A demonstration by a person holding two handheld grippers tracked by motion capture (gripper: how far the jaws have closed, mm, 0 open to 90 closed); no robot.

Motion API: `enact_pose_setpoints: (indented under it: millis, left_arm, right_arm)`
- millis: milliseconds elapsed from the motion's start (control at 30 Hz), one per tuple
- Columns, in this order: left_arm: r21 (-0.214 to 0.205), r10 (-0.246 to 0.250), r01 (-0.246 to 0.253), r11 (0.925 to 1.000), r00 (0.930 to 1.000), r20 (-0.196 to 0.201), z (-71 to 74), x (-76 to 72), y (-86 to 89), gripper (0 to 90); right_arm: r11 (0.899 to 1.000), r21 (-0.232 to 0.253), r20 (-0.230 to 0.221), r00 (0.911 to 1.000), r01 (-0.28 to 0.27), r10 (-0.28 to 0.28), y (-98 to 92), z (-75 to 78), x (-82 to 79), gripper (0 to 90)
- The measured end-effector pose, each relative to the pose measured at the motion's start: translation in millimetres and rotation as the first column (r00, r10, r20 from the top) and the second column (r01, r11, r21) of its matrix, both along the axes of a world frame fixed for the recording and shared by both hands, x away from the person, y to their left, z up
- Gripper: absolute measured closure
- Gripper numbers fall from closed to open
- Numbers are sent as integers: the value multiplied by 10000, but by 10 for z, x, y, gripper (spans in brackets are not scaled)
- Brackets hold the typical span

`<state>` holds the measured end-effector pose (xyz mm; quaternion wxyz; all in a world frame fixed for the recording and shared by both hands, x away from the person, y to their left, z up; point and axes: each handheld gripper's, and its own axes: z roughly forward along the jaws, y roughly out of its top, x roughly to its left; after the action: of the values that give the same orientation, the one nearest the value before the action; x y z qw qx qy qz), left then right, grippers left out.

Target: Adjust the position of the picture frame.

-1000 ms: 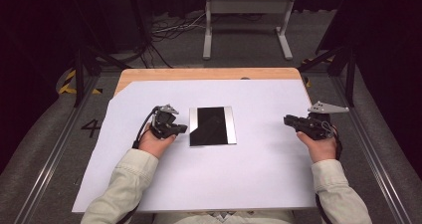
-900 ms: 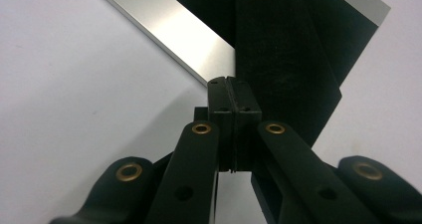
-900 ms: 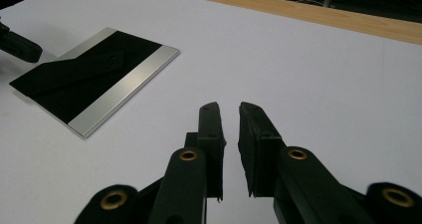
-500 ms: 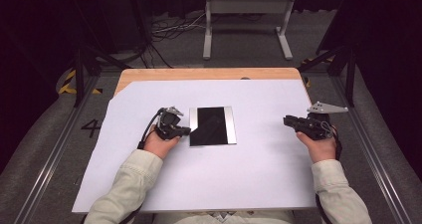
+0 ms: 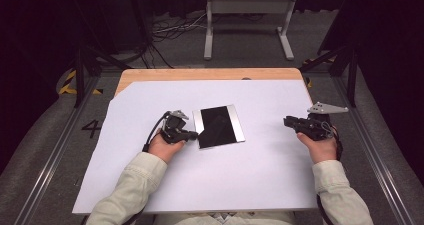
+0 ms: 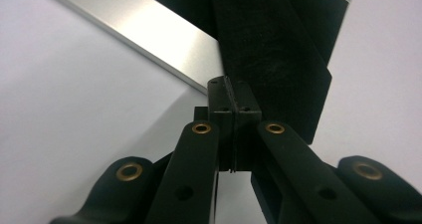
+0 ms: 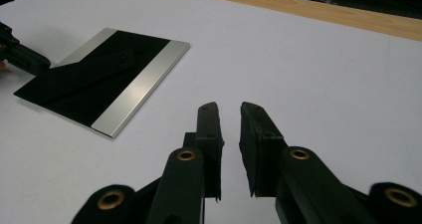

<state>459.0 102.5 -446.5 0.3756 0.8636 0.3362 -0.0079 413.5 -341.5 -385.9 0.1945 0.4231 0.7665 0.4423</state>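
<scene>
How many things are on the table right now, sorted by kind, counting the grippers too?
Black plates with silver edge strips: 1
White sheets covering the table: 1
Hand-held grippers: 2, the left gripper shut at the plate's near corner, the right gripper apart from it with a narrow gap between its jaws
Total: 4
</scene>
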Motion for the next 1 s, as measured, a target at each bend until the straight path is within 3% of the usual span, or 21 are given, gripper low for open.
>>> enact_pose_setpoints:
  millis: [167, 567, 833, 1000]
  left_arm:
    - [170, -265, 262, 9995, 9995, 166, 9, -56, -126, 900]
    - [141, -649, 643, 9978, 9966, 498, -1, -117, -382, 900]
    - [94, -832, 827, 9965, 9937, 751, -14, -163, -535, 900]
    - [76, -736, 732, 9973, 9915, 1074, 44, -200, -495, 900]
  right_arm:
    - [10000, -18, -1, 10000, -35, 35, -2, 1, -1, 782]
    - [9999, -56, -164, 9998, -126, 125, 24, -26, 12, 779]
    - [9985, 22, -520, 9972, -546, 547, 76, -40, 30, 828]
    - [9967, -23, -704, 9942, -816, 812, 116, -40, 52, 895]
